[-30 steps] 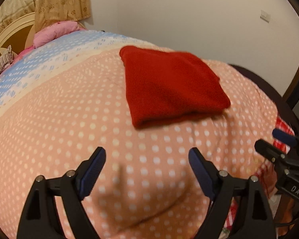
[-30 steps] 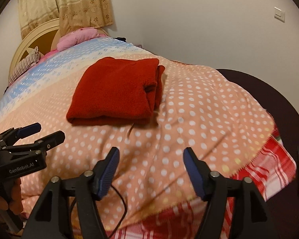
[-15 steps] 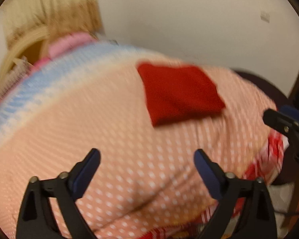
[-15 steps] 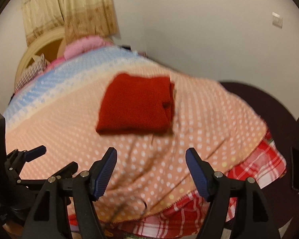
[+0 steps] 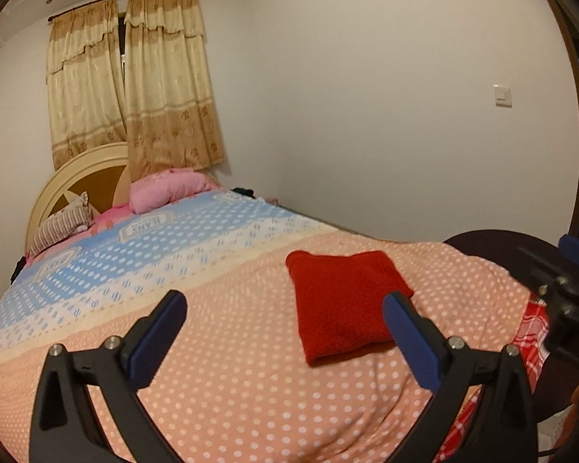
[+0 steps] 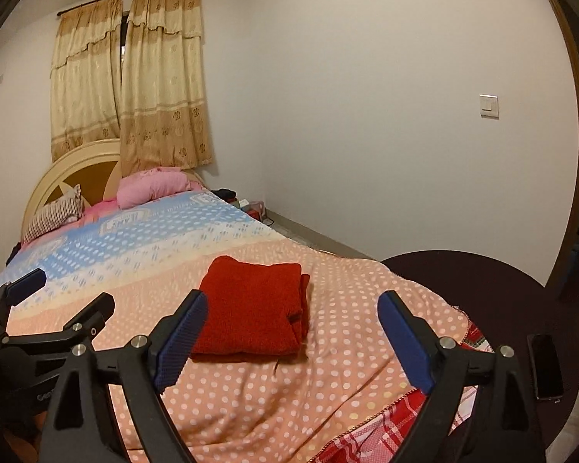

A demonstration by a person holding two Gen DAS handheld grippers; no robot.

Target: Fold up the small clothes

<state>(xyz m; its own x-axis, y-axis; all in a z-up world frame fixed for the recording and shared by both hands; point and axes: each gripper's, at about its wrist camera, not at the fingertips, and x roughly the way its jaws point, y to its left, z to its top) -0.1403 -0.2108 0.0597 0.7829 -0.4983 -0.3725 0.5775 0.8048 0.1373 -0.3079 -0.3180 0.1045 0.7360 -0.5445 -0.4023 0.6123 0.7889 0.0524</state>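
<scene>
Red knitted garment point(image 6: 253, 310) lies folded into a compact, roughly square packet on the peach polka-dot part of the bedspread point(image 6: 351, 332), toward the foot of the bed, with its layered edges showing on the right side in the right wrist view. Both tools are clear of it: the left gripper point(image 5: 285, 332) stands wide apart with nothing between its jaws, and the right gripper point(image 6: 291, 333) has just been spreading wider, likewise empty. With the fold apparently done, the risks are mostly of undoing it. A jaw dipping back down could catch the loose stacked edge and drag the layers open. The soft, rumpled bedspread could shift if leaned on, skewing the packet. Nearer the edge, the red checked cloth point(image 6: 401, 416) hangs off the bed; snagging it might tug the covers. A dark phone point(image 6: 546, 366) on the round table point(image 6: 494, 289) sits close to the right gripper's outer side.
</scene>
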